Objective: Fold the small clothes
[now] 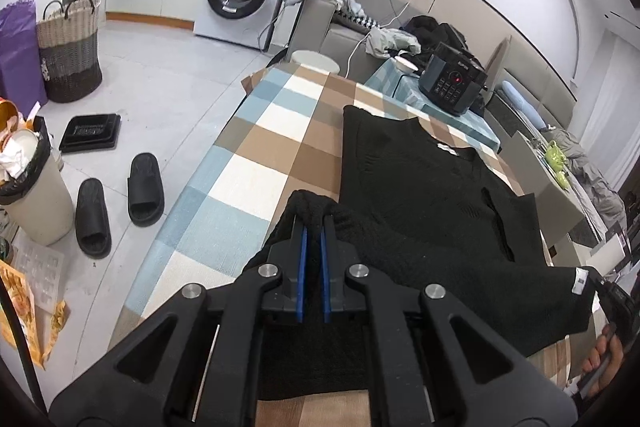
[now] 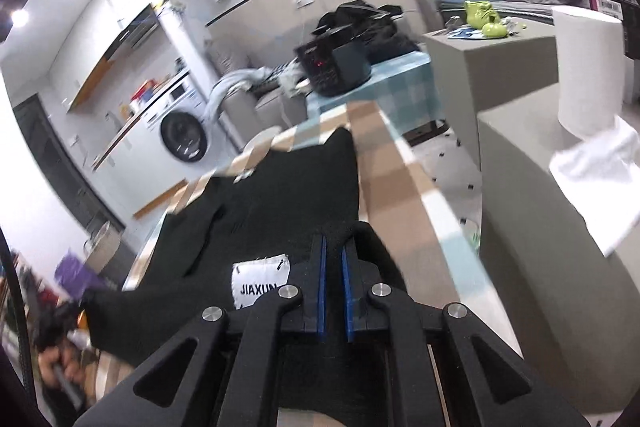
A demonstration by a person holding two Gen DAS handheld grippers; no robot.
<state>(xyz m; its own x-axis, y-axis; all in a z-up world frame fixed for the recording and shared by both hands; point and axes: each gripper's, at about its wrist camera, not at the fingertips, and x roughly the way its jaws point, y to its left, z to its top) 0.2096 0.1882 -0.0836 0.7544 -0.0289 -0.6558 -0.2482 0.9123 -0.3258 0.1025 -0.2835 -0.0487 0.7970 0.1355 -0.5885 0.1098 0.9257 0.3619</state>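
A black knit sweater [image 1: 420,187] lies spread on the checked table [image 1: 256,163], neck end far from me. My left gripper [image 1: 314,215] is shut on the sweater's near left hem corner, with cloth bunched over its fingertips. My right gripper [image 2: 333,243] is shut on the near right hem corner of the sweater [image 2: 280,203], lifted slightly off the checked table [image 2: 396,187]. A white label [image 2: 260,281] reading JIAXUN shows beside the right fingers. That label [image 1: 579,281] also shows at the right edge of the left wrist view.
A black cooker [image 1: 454,81] stands at the table's far end. Slippers [image 1: 120,203], a bin [image 1: 30,187] and a basket [image 1: 70,51] are on the floor to the left. A paper roll [image 2: 588,71] stands on a grey box to the right.
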